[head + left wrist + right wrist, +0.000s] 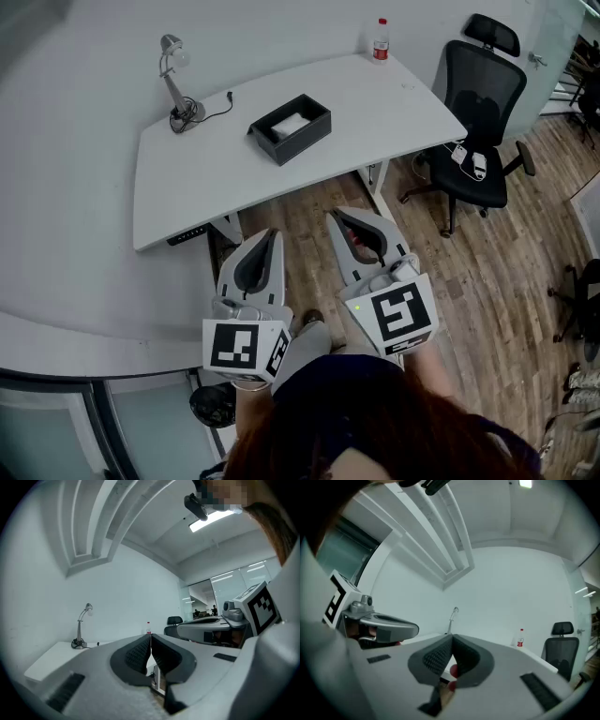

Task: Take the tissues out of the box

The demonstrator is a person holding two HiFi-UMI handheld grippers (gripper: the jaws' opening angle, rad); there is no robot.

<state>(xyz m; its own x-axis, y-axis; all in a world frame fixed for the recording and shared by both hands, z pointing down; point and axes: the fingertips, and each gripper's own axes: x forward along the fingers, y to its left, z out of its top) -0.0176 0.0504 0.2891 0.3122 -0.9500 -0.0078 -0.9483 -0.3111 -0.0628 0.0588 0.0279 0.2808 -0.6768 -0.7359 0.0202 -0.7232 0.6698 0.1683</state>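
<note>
Plainly, the black box (pixel 302 141) holds white tissues (pixel 292 124).

Lamp (pixel 175 89) and bottle (pixel 381 39) on white table (pixel 206 178), chair (pixel 480 94) beside.

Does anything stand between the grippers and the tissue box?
Nothing visible does. The left gripper and right gripper are shut, short of the desk; the desk before the black box is bare; lamp and bottle stand aside.

A white bench (pixel 216 159) stands on a wooden floor (pixel 487 272). A desk lamp (pixel 175 89) sits at its far left with a thin cable (pixel 217 108) beside the base. An open black box (pixel 300 141) sits near the middle, and a bottle (pixel 381 40) stands upright at the far right.
</note>
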